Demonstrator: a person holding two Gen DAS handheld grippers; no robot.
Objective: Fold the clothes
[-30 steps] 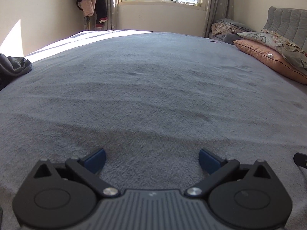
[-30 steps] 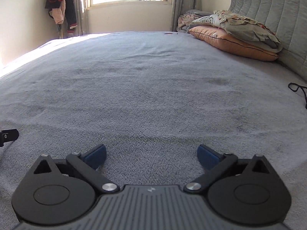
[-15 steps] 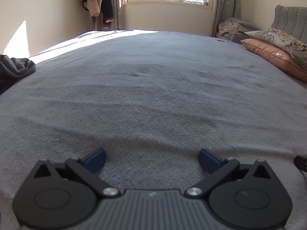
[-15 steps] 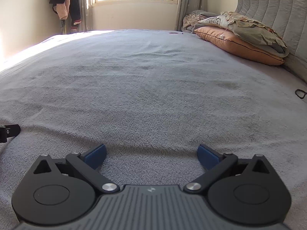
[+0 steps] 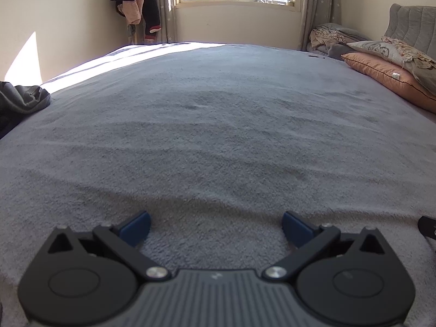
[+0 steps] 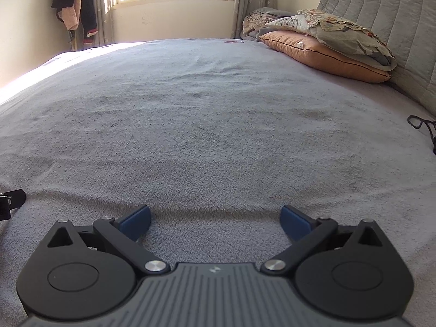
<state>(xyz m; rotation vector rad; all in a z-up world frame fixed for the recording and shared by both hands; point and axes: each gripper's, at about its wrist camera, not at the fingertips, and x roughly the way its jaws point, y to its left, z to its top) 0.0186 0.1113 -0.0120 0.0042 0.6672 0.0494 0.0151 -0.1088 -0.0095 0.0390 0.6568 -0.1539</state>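
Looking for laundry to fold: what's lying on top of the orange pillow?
A patterned pillow and a crumpled grey floral quilt lie on the orange pillow. Whatever sits beneath that pile is covered.

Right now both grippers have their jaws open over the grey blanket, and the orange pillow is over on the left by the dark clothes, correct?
Not quite. The orange pillow lies on the right by the headboard, as the right wrist view shows. Everything else is right.

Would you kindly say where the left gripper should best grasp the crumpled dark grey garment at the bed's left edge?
Probably the raised fold at the dark grey garment's near right corner, where it bunches above the grey bedspread. The open left gripper would approach from the right, low along the bed. The rest is out of frame.
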